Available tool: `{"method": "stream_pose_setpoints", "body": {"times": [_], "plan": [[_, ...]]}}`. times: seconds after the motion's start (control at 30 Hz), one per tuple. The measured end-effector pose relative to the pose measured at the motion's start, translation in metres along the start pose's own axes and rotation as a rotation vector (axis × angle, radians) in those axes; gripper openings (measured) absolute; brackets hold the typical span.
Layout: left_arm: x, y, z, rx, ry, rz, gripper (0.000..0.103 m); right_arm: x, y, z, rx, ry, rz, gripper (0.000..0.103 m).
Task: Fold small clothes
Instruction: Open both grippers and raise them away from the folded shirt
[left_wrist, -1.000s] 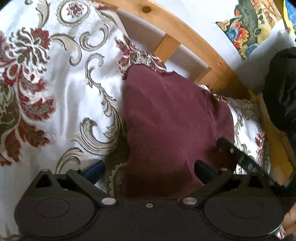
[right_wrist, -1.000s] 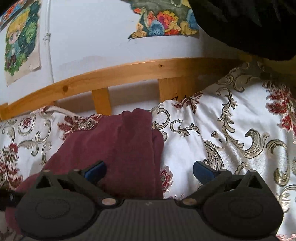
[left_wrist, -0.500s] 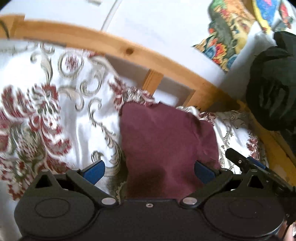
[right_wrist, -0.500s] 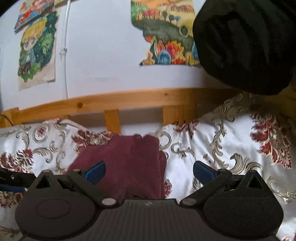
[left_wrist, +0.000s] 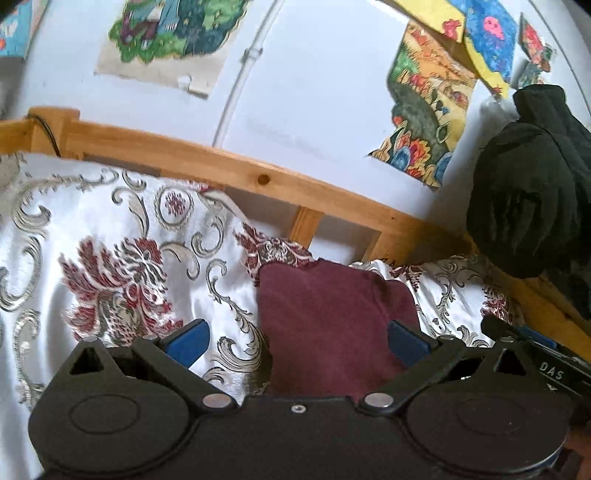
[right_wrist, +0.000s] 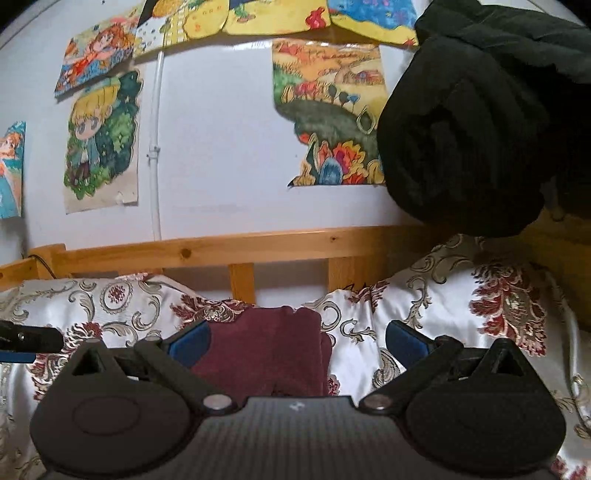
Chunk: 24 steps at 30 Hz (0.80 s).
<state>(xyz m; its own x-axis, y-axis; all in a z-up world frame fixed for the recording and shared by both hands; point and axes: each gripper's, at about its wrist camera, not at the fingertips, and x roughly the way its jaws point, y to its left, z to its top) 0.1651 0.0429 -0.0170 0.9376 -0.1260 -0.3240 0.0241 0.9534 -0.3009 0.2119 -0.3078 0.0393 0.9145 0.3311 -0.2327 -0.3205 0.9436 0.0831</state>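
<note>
A folded maroon garment (left_wrist: 328, 317) lies flat on the white floral bedspread (left_wrist: 110, 266) near the wooden bed rail. It also shows in the right wrist view (right_wrist: 269, 350), folded into a compact rectangle. My left gripper (left_wrist: 297, 341) is open and empty, held above and back from the garment. My right gripper (right_wrist: 297, 341) is open and empty too, raised above the garment's right edge. The right gripper's finger tip (left_wrist: 517, 334) shows at the right edge of the left wrist view. The left gripper's tip (right_wrist: 29, 339) shows at the left of the right wrist view.
A wooden bed rail (left_wrist: 258, 177) runs behind the bedspread (right_wrist: 461, 314). A bulky black garment (right_wrist: 469, 140) hangs at the right, also in the left wrist view (left_wrist: 532, 184). Colourful pictures (right_wrist: 99, 140) and a white cable duct (right_wrist: 155, 147) are on the wall.
Both grippers have lifted and tilted up away from the garment, so it looks smaller and more wall shows. The garment lies still where it was.
</note>
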Motion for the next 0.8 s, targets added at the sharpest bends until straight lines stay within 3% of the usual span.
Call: {"method": "stream_pose_setpoints", "body": {"times": [0.3,0.63,0.8], "plan": [[-0.041,-0.010,-0.009,0.034,-0.050,0.040,0.102,-0.059,-0.005,-0.009,-0.038,-0.013,0.004,0.103],[-0.077,-0.034,-0.037,0.120,-0.027,0.036,0.102,-0.094,-0.009,-0.015,0.012,0.002,0.002,0.103],[-0.093,-0.039,-0.053,0.137,-0.020,0.089,0.102,-0.106,-0.004,-0.023,-0.001,0.037,0.006,0.103]]}}
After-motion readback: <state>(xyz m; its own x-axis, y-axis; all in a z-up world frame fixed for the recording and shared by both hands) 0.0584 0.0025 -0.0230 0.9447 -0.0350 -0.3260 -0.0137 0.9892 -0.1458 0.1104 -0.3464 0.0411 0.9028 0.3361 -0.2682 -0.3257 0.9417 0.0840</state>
